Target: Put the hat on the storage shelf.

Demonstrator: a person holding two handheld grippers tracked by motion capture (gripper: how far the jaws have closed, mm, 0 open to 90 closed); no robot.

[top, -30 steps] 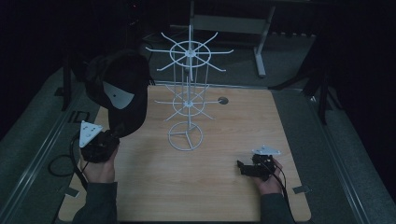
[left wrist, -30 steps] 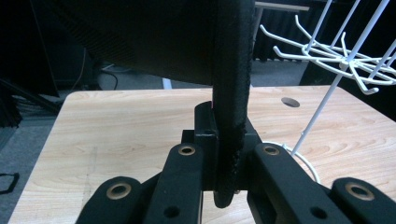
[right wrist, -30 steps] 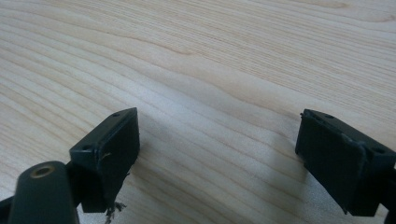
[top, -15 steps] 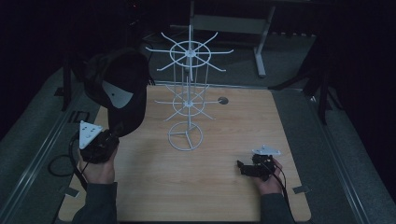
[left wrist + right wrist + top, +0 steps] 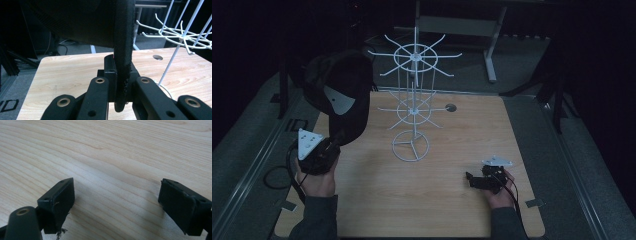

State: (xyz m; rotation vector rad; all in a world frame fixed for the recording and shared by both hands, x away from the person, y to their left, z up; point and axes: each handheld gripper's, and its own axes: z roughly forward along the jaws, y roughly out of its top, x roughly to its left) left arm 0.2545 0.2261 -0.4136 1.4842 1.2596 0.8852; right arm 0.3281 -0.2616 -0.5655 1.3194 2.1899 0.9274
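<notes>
A cap (image 5: 339, 97) hangs left of the rack (image 5: 412, 107) on the table (image 5: 472, 135).

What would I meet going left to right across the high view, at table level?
Left hand-held gripper clamped on the brim of a black cap → white wire rack → small round hole in the table top → right hand-held gripper, jaws open, resting on the wooden table.

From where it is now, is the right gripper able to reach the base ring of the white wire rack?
Probably yes. The right gripper rests open and empty on the table, and only bare wood lies between it and the white wire rack. The black cap, clamped in the left gripper, hangs on the other side.
</notes>
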